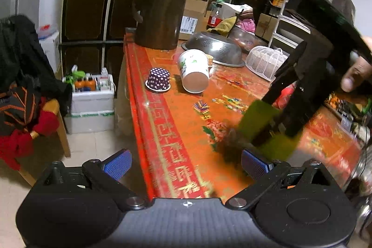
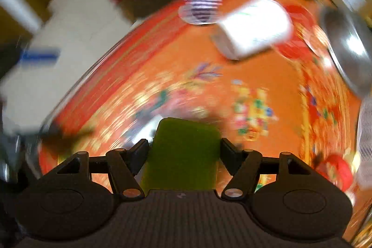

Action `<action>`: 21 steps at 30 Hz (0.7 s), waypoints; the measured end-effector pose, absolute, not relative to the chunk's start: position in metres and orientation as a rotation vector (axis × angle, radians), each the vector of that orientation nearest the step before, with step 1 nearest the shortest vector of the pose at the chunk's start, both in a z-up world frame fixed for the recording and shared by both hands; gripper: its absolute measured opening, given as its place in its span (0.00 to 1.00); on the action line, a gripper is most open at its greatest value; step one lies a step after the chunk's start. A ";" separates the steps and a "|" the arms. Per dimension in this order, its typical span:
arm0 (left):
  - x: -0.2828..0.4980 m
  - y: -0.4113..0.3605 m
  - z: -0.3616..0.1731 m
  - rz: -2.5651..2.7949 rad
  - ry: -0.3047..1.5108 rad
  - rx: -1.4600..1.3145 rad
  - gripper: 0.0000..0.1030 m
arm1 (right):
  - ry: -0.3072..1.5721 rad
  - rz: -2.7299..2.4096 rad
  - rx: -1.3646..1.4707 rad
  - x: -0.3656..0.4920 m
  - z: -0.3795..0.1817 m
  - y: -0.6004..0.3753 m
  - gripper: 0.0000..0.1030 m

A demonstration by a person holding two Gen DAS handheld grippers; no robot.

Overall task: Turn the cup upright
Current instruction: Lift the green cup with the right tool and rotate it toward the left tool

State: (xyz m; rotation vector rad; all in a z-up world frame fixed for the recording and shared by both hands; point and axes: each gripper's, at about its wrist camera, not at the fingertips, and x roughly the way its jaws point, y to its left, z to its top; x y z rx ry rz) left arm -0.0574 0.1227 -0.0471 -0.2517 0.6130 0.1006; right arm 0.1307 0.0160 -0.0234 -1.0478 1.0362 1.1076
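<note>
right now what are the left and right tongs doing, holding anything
Left tongs: open, holding nothing.
Right tongs: green pads together, shut, nothing visible between them; the white cup lies untouched on its side.

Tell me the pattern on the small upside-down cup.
White polka dots on dark purple cup; clearest in the left wrist view.

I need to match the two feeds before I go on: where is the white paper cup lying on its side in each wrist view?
Left wrist: white paper cup lies upper centre, open mouth toward the camera.
Right wrist: the cup sits upper right, motion-blurred.
Shared landmark: the polka-dot cup, upside down just left of it, shows in the right view too.
</note>
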 end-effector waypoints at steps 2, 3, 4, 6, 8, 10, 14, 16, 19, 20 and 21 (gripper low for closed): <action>-0.067 0.124 -0.045 0.105 0.599 -0.216 0.99 | 0.973 1.199 -1.160 0.101 -0.026 0.015 0.65; -0.071 0.125 -0.043 0.101 0.589 -0.203 0.99 | 0.937 1.241 -1.214 0.089 -0.027 0.014 0.65; -0.075 0.126 -0.042 0.088 0.583 -0.197 0.99 | 0.890 1.278 -1.275 0.078 -0.030 0.012 0.65; -0.082 0.128 -0.040 0.059 0.570 -0.195 0.99 | 0.812 1.318 -1.370 0.062 -0.034 0.007 0.65; -0.087 0.127 -0.038 0.037 0.563 -0.179 0.99 | 0.694 1.406 -1.483 0.045 -0.038 -0.003 0.65; -0.088 0.125 -0.034 0.021 0.560 -0.152 0.99 | 0.559 1.470 -1.602 0.029 -0.044 -0.015 0.65; -0.086 0.121 -0.025 -0.031 0.564 -0.120 0.99 | 0.346 1.539 -1.789 0.011 -0.058 -0.038 0.65; -0.083 0.120 -0.022 -0.039 0.561 -0.119 0.99 | 0.235 1.564 -1.865 0.005 -0.063 -0.048 0.65; -0.078 0.119 -0.018 -0.069 0.564 -0.131 0.99 | 0.147 1.587 -1.918 0.003 -0.064 -0.057 0.65; -0.077 0.119 -0.018 -0.085 0.566 -0.139 0.99 | 0.112 1.593 -1.936 0.002 -0.065 -0.061 0.65; -0.075 0.118 -0.018 -0.099 0.570 -0.144 0.99 | 0.065 1.598 -1.953 0.000 -0.066 -0.066 0.66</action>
